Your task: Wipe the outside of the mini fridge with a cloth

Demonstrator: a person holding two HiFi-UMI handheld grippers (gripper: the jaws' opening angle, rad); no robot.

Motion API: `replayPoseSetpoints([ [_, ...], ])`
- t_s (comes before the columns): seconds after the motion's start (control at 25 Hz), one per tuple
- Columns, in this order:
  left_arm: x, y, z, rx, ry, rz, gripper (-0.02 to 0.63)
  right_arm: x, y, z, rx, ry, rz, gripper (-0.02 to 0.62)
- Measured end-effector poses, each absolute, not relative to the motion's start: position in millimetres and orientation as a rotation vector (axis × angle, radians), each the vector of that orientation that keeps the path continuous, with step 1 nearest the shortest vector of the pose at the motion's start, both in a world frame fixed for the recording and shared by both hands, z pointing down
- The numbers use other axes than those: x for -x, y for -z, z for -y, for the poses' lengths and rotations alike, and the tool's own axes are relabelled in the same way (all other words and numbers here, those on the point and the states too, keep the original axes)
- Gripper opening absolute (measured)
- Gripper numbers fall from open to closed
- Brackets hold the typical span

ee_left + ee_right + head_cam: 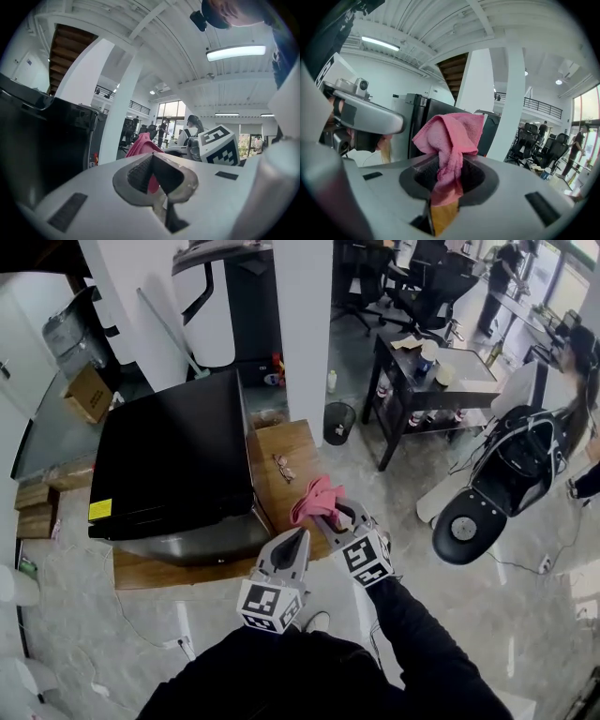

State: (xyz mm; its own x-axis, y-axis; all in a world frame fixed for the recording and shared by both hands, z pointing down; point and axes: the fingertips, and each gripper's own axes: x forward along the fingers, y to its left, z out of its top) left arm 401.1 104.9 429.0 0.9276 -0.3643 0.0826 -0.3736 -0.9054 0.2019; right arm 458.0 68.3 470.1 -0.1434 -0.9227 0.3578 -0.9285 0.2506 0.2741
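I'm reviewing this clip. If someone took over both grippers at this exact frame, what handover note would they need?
Left gripper: shut, holding nothing, raised beside the right one.
Right gripper: shut on the pink cloth, which is bunched above the jaws.
The black mini fridge stands on a low wooden stand, door shut, to the left of both grippers. Glasses lie on the stand beside it.
Done: cloth is in hand.
Left: the cloth isn't touching the fridge, so bring it over and wipe the top and sides. Wiped areas can't be told.
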Motion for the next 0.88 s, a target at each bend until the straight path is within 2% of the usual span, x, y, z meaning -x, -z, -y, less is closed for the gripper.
replayPoseSetpoints([
  [0.56,-427,-436,-73,-2.885,-0.042,0.303,0.006,-490,-451,-1,-1.775,-0.023,1.967,0.104],
  [0.88,-450,-465,-63,-2.915,-0.057,0.403,0.006,-484,-443,33,-1.589,0.077,2.220,0.104],
])
